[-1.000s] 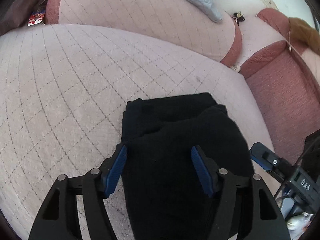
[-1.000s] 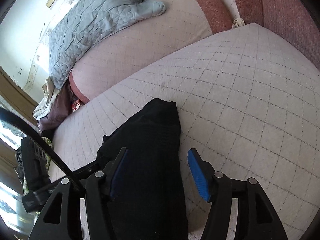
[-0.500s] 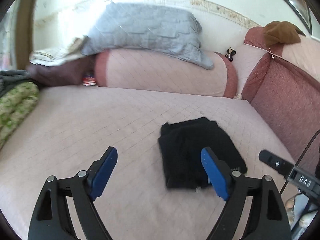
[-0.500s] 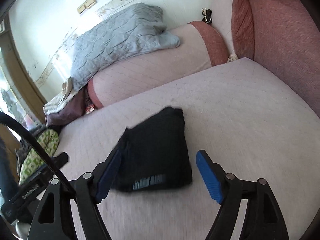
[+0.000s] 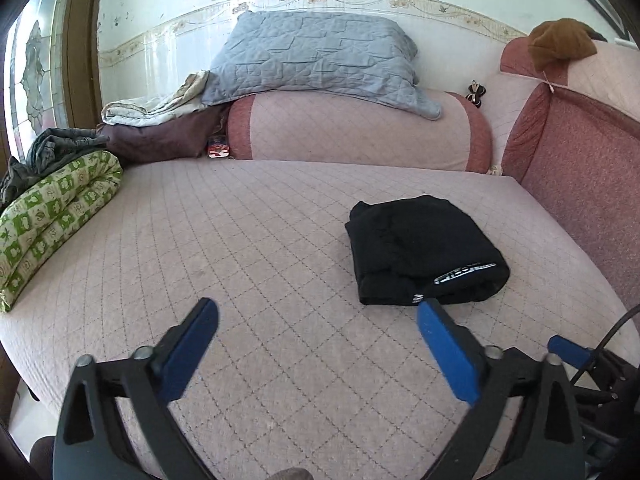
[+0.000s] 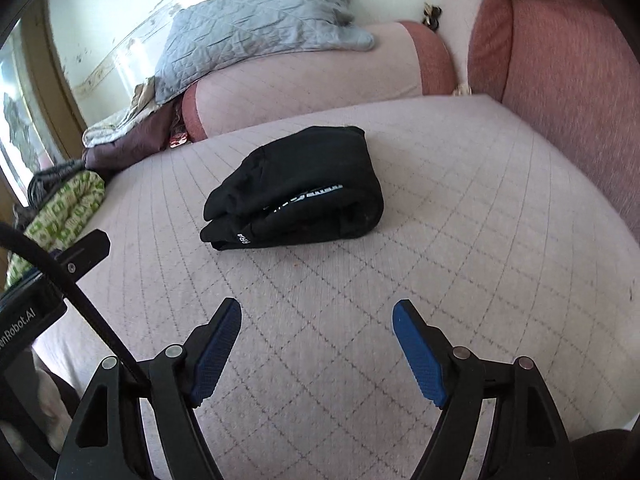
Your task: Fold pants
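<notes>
Left wrist view: the left hand-held gripper (image 5: 318,314) has its blue pads (image 5: 188,350) spread wide and still widening, with nothing between them but the bare quilted seat cover of the sofa (image 5: 248,264). Ahead of it and to its right, just past the right pad, lie the black pants (image 5: 420,250), folded into a compact bundle, a strip of white lettering showing on the near edge; no pad touches them. At the lower right edge the blue tip and black body of the right hand-held gripper (image 5: 568,354) come into view. Farther out, beyond the pants, a pink bolster (image 5: 360,128) runs across the back of the seat with a grey quilted blanket (image 5: 316,56) draped over it. Far to the left, a rolled green patterned blanket (image 5: 48,220) lies at the seat's edge.

Right wrist view: the right hand-held gripper (image 6: 318,308) likewise stands with its pads (image 6: 416,354) well apart and nothing in the gap, over bare seat cover. The pants (image 6: 296,190) lie ahead of it and slightly to the left, clear of both pads, resting flat on the sofa (image 6: 460,216). Beyond them sit the bolster (image 6: 320,80) and the grey blanket (image 6: 256,20); the red backrest (image 6: 568,60) rises to the right.
</notes>
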Demonstrator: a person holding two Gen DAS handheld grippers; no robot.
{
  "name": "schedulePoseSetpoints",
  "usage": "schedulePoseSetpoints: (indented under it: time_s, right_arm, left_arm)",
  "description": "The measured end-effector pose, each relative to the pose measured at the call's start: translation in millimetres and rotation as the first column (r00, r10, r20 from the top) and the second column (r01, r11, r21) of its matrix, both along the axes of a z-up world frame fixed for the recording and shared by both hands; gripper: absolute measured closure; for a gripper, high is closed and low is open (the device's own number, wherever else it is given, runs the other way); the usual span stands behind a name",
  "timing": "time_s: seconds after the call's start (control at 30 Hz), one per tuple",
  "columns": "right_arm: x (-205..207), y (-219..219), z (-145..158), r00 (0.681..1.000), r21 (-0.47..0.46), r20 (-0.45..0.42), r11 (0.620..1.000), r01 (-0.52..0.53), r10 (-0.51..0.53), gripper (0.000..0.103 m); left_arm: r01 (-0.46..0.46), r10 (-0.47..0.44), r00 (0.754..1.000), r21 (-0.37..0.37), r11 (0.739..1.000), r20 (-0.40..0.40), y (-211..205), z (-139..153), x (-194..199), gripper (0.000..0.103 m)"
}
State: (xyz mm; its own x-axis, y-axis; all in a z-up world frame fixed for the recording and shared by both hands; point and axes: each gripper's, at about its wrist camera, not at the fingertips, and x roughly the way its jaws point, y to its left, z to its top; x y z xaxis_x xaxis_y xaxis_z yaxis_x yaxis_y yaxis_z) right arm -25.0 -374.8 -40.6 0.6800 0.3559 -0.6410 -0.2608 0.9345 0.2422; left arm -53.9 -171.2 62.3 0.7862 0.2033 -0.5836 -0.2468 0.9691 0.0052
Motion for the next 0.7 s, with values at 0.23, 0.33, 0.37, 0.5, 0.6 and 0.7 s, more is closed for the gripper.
schedulePoseSetpoints:
  time_s: [0.23, 0.33, 0.37, 0.5, 0.6, 0.7]
  right_arm:
    - [7.3, 11.8, -11.9, 0.999, -0.038, -0.028, 0.999, -0.017, 0.016, 0.02]
    - [9.2, 15.2, -15.0, 0.999, -0.047, -0.031, 0.999, -0.023, 0.021, 0.019]
    - [10.2, 15.8, -16.1, 0.999, -0.047, -0.033, 0.999, -0.024, 0.022, 0.019]
    - [13.8, 16.8, -20.1, 0.998, -0.036, -0.052, 0.999, -0.025, 0.023, 0.019]
    - [15.7, 16.5, -20.8, 0.998, -0.025, -0.061, 0.999, -0.022, 0.02, 0.019]
    - [16.4, 15.4, -20.6, 0.998, -0.016, -0.063, 1.0, -0.02, 0.019, 0.018]
  left_arm:
    - [0.004, -0.009, 0.998, -0.08, 0.997, -0.069, 11.1, -15.1, 14.3, 0.0]
    - [0.006, -0.016, 0.995, -0.099, 0.995, -0.096, 11.4, -21.5, 18.2, 0.0]
    - [0.008, -0.018, 0.995, -0.096, 0.995, -0.102, 10.5, -22.9, 18.9, 0.0]
    - [0.024, -0.034, 0.993, -0.09, 0.996, -0.113, 6.3, -26.0, 19.9, 0.0]
    - [0.037, -0.048, 0.992, -0.09, 0.995, -0.12, 2.2, -27.4, 20.3, 0.0]
    - [0.05, -0.062, 0.99, -0.097, 0.994, -0.128, -1.0, -28.8, 20.4, 0.0]
